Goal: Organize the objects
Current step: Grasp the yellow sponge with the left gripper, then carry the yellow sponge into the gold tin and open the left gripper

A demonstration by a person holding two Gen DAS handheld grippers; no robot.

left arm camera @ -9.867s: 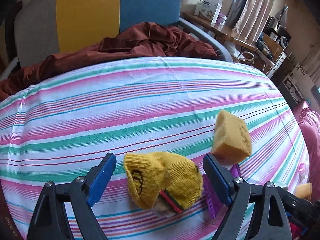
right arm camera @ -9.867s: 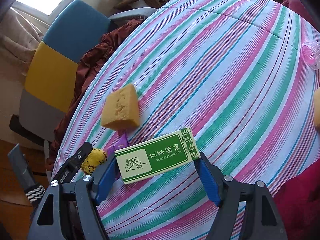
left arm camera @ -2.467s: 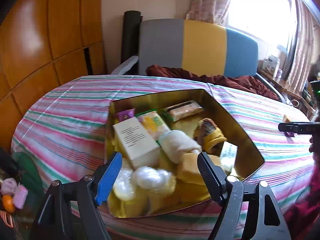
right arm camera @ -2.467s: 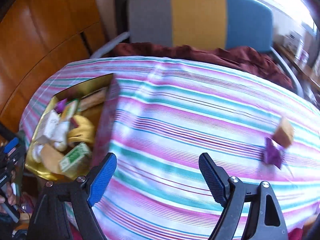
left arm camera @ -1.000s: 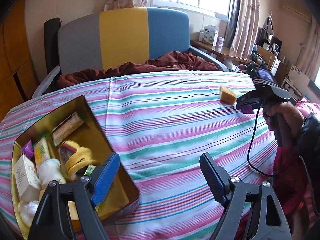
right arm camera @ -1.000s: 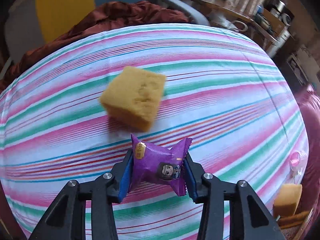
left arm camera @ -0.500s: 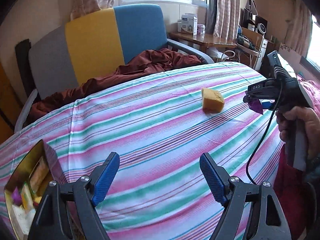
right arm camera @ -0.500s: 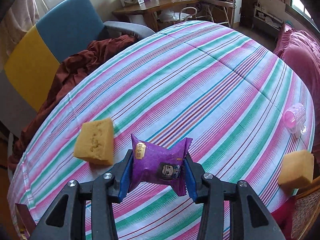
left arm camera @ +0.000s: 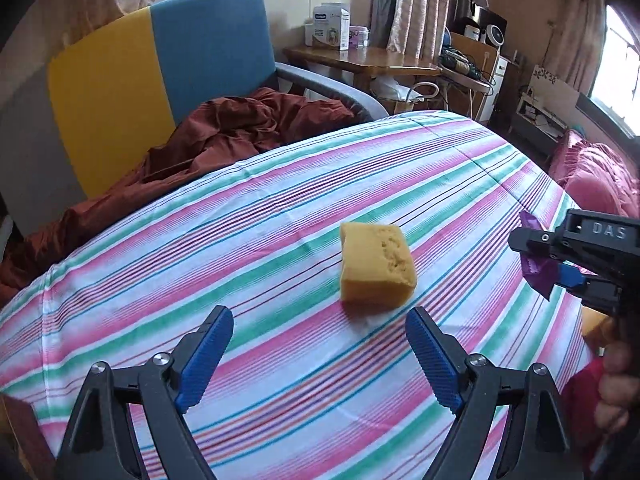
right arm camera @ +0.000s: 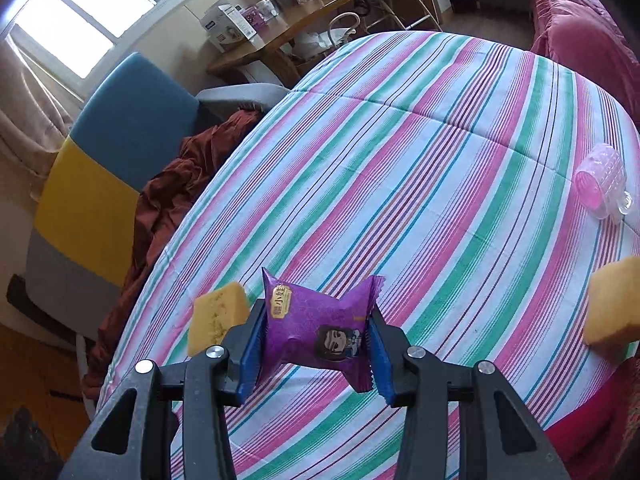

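A yellow sponge block (left arm camera: 376,268) lies on the striped tablecloth (left arm camera: 240,248), just beyond my left gripper (left arm camera: 320,360). Its jaws are opening, with nothing between them. My right gripper (right arm camera: 314,346) is shut on a purple snack packet (right arm camera: 320,332) and holds it above the cloth. In the left wrist view that right gripper (left arm camera: 556,268) shows at the right edge, the purple packet (left arm camera: 536,272) in its jaws. From the right wrist view the same sponge (right arm camera: 216,316) sits left of the packet.
A second yellow sponge (right arm camera: 614,304) and a clear pink plastic roller (right arm camera: 602,186) lie near the table's right edge. A blue, yellow and grey chair (left arm camera: 160,64) with a rust-red cloth (left arm camera: 224,132) stands behind the table. A corner of the gold tin (left arm camera: 16,424) shows bottom left.
My left gripper swept away from the gold tin across the table to the sponge, which now lies close ahead. My right gripper, still holding the purple packet, rolled and drew back from the sponge.
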